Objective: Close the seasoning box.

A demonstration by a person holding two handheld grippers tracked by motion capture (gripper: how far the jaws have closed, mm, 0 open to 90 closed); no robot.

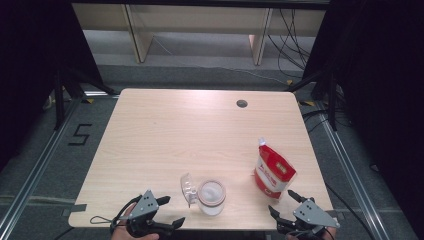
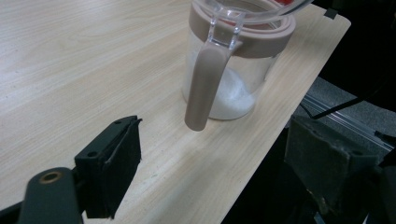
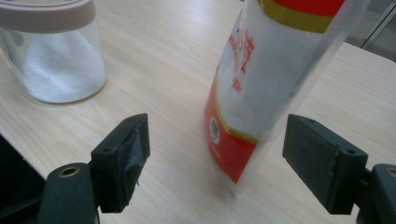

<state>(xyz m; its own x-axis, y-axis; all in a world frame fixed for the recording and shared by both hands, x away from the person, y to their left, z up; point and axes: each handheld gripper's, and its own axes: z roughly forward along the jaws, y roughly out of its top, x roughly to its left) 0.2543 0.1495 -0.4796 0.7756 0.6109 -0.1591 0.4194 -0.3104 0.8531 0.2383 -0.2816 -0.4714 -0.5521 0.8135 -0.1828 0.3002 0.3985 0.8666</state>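
At the near edge of a pale wood bench (image 1: pixel 165 130), a person's two hand-held grippers flanked a jar and a pouch. The left hand-held gripper (image 1: pixel 161 216) sat at the near left edge, its jaws spread wide and empty, aimed toward the clear jar (image 1: pixel 211 197) just beyond them; in the left gripper view, the jar (image 2: pixel 233 70) stood upright near the bench's edge, partly filled with white granules, with a taupe collar around its neck and a taupe handle (image 2: pixel 204 84) hanging down its near side. Its clear lid (image 1: pixel 187 188) stood flipped open to the jar's left. The right hand-held gripper (image 1: pixel 283 203) waited at the near right corner, jaws likewise released and gripping nothing. In the right gripper view, the red-and-white pouch (image 3: pixel 275 74) stood upright just ahead of the parted jaws, roughly centred between them but touching neither pad, with the jar (image 3: pixel 56 56) farther off to one side. From the high view, the pouch (image 1: pixel 272 170) stood near the jar but apart from it, its white spout uppermost. A round cable hole (image 1: pixel 242 103) marked the bench's far side.
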